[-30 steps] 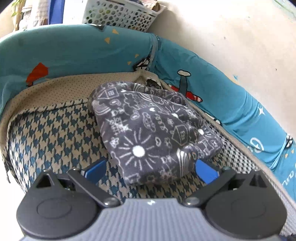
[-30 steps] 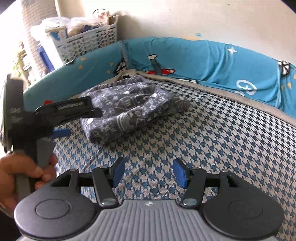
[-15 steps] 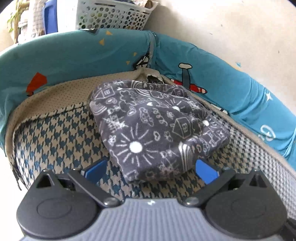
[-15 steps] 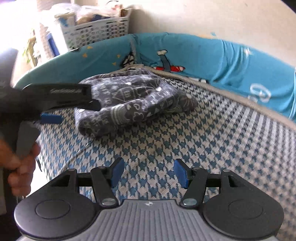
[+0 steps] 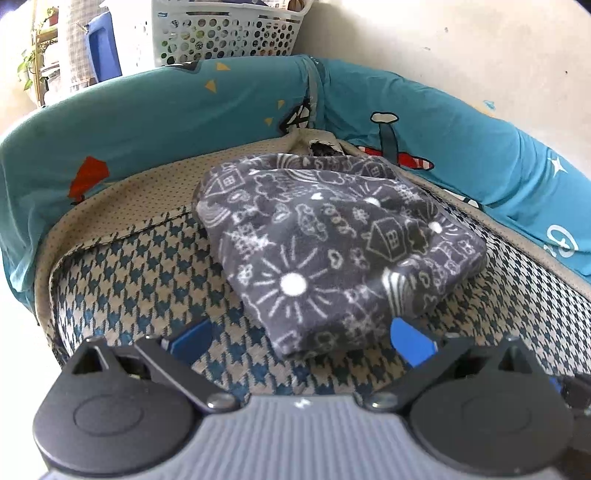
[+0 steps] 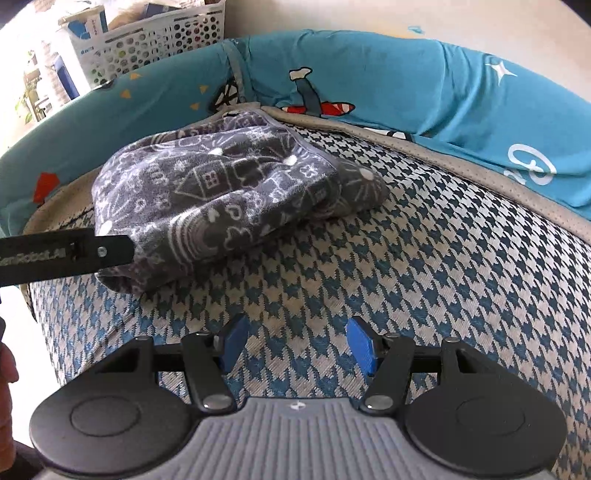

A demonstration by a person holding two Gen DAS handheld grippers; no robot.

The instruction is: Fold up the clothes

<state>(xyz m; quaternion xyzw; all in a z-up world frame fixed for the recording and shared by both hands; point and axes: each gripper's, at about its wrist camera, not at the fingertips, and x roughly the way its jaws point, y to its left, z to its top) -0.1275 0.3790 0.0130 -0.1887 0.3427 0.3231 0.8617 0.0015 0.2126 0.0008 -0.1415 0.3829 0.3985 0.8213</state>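
Two surfaces frame everything you are working on: the houndstooth mattress [image 5: 147, 266] and the teal cartoon-print bumper [image 5: 166, 110] that curves around its far edge, with a white laundry basket [image 5: 229, 33] standing behind the bumper. On the mattress, pushed toward the corner where the bumper panels meet, lies the one garment in view, a grey fleece cloth [image 5: 332, 251] printed with white suns and houses. It already sits as a thick, roughly rectangular bundle, several layers deep, with a rounded folded edge facing you and a looser tail spilling out on the side you see in the right wrist view.

Your left gripper [image 5: 299, 336] hangs just in front of that near edge, its blue pads spread wide to either side of the bundle's corner, pressing on nothing. Your right gripper [image 6: 291, 343] is over bare mattress, well apart from the cloth, its jaws also apart and empty.

Judging from the bundle's shape, you look to be at a late fold or a final tidy, not the start. The next move seems to call for lowering the left pads onto the near edge and bringing the right across to the loose tail, so both ends lift together and the layers do not slide apart.
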